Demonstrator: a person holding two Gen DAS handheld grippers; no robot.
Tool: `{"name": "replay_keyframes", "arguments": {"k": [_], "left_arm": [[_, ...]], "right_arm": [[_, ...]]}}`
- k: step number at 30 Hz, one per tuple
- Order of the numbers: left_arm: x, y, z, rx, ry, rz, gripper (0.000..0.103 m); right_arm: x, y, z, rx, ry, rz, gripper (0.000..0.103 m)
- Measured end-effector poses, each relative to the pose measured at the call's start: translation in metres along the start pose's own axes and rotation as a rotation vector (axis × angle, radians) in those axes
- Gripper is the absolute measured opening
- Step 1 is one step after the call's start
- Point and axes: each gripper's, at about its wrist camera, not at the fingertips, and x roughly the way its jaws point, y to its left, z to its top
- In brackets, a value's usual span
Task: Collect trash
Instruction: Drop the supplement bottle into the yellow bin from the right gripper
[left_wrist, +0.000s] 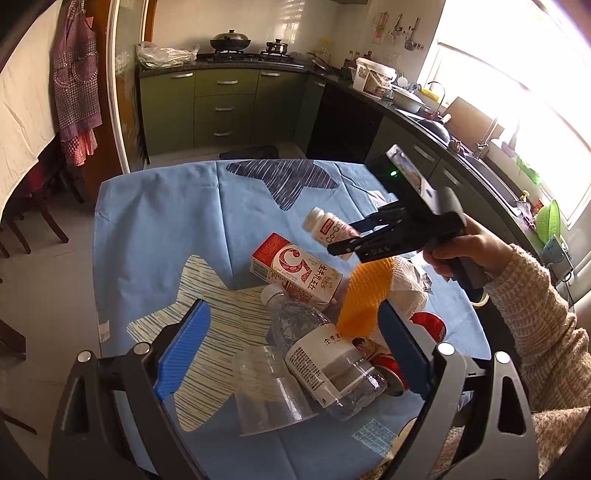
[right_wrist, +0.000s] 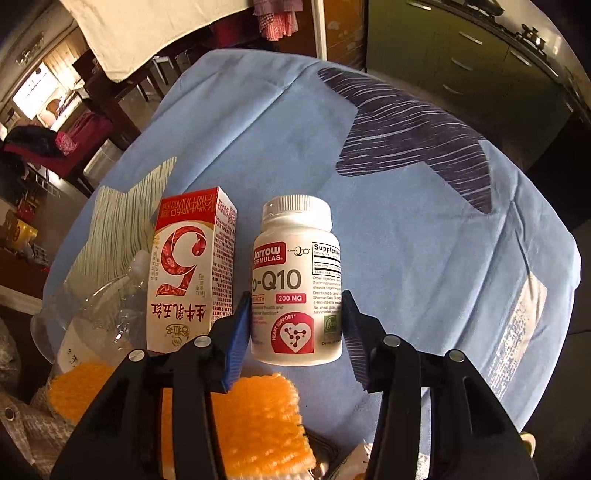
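Note:
My right gripper (right_wrist: 295, 325) is shut on a white supplement bottle (right_wrist: 297, 280) and holds it above the blue tablecloth (right_wrist: 424, 258). In the left wrist view the same bottle (left_wrist: 327, 227) hangs in the right gripper (left_wrist: 347, 240) over the trash pile. My left gripper (left_wrist: 291, 343) is open and empty, its blue pads either side of a clear plastic bottle (left_wrist: 325, 354) lying on the table. A red-and-white milk carton (left_wrist: 295, 271) lies beyond it, with orange foam netting (left_wrist: 364, 295) and a red can (left_wrist: 428, 325) to the right.
A flattened clear plastic cup (left_wrist: 269, 391) lies near the table's front. White foam netting (left_wrist: 408, 288) sits beside the orange. Kitchen cabinets (left_wrist: 221, 107) and a counter (left_wrist: 424, 114) stand behind the table. Chairs (left_wrist: 37, 206) stand at the left.

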Motion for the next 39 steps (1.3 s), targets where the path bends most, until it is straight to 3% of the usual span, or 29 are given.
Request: {"name": "replay_keyframes", "arguments": {"k": [4, 10, 17, 22, 26, 27, 29, 39], "left_arm": [[0.003, -0.005, -0.002, 0.003, 0.009, -0.009, 0.088], [0.002, -0.024, -0.004, 0.041, 0.007, -0.026, 0.088], [0.002, -0.048, -0.001, 0.087, 0.004, -0.046, 0.088], [0.006, -0.066, 0.001, 0.129, 0.015, -0.053, 0.088], [0.009, -0.074, 0.001, 0.154, 0.028, -0.05, 0.089], [0.01, -0.075, 0.001, 0.16, 0.032, -0.049, 0.089], [0.015, -0.077, 0.001, 0.172, 0.042, -0.049, 0.09], [0.06, -0.102, 0.002, 0.353, 0.126, -0.057, 0.09]], "right_arm": [[-0.053, -0.025, -0.032, 0.102, -0.112, -0.009, 0.047], [-0.126, -0.083, -0.13, 0.323, -0.223, -0.115, 0.047], [-0.129, -0.18, -0.26, 0.631, -0.146, -0.324, 0.047], [-0.106, -0.237, -0.314, 0.78, -0.086, -0.346, 0.047], [-0.09, -0.266, -0.329, 0.844, -0.073, -0.339, 0.048], [-0.086, -0.27, -0.332, 0.856, -0.068, -0.341, 0.057], [-0.087, -0.274, -0.336, 0.876, -0.072, -0.35, 0.057], [-0.112, -0.23, -0.331, 0.83, -0.148, -0.299, 0.057]]}}
